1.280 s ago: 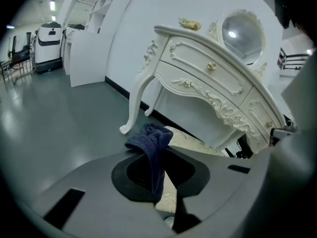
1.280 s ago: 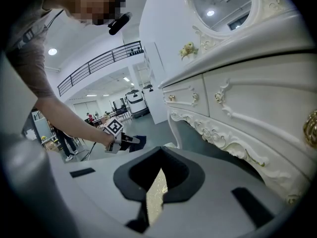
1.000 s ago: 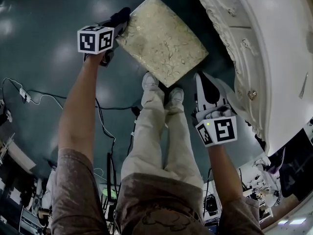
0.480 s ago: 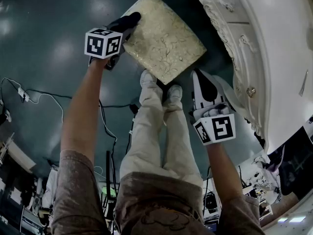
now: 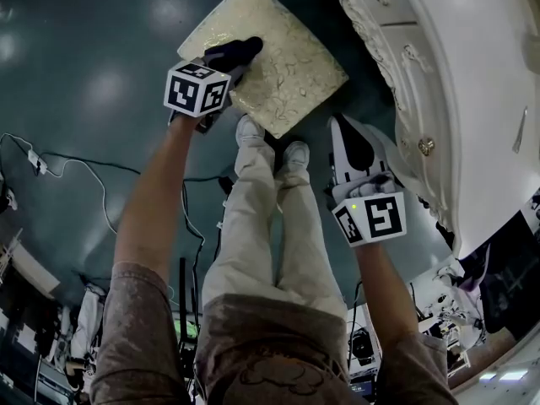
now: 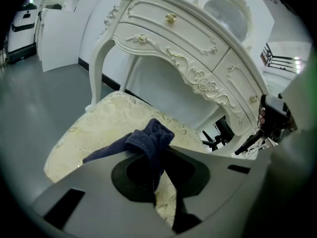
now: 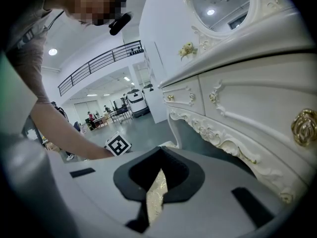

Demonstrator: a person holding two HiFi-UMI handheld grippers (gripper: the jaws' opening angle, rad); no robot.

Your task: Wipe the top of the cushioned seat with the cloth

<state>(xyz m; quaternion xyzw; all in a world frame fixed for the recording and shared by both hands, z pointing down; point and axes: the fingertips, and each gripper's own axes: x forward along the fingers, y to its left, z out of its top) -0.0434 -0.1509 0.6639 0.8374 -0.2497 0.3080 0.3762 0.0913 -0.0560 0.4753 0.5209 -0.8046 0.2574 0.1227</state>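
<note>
The left gripper point(image 5: 226, 67), jaws pinching the dark cloth point(image 5: 239, 51), has slid from the edge of the cushioned seat point(image 5: 291, 57) onto its top, so wiping looks under way; the right gripper point(image 5: 340, 129) hangs alongside, jaws pressed together, empty.

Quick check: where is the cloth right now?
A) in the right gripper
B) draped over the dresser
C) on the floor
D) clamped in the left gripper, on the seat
D: the left gripper has its jaws shut on the dark cloth, which lies on the cushioned seat.
</note>
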